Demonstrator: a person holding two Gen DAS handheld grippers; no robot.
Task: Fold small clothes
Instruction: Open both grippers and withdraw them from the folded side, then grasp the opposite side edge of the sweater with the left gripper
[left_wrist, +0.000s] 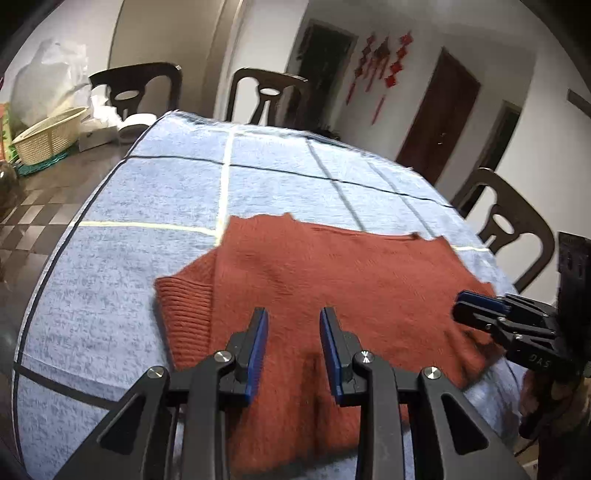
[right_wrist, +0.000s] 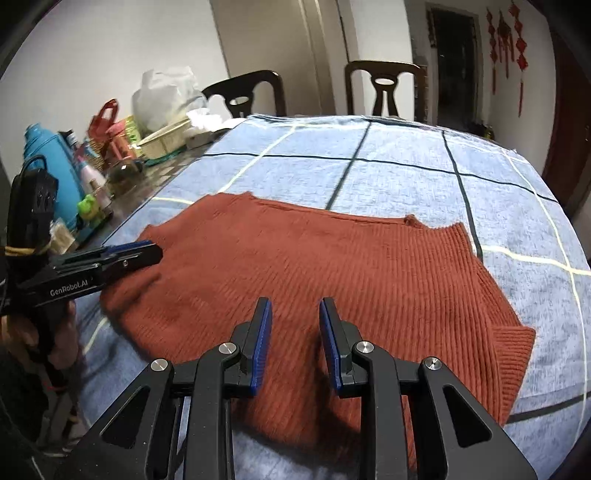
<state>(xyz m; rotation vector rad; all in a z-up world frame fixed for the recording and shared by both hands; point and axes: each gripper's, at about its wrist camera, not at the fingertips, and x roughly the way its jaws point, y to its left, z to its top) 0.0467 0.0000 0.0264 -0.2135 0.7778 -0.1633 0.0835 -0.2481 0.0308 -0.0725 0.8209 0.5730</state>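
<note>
A rust-red knitted sweater lies partly folded on a blue checked cloth; one ribbed cuff shows at its left edge in the left wrist view. My left gripper hovers over the sweater's near part, open, with nothing between its blue pads. The right wrist view shows the same sweater, its ribbed cuff at the right. My right gripper stands open above the near edge, holding nothing. Each gripper appears in the other's view: the right gripper at the sweater's right edge, the left gripper at its left edge.
Dark wooden chairs stand along the far side, and another chair stands at the right. On the bare dark table to the left are a woven basket, a white plastic bag, a blue flask and small bottles.
</note>
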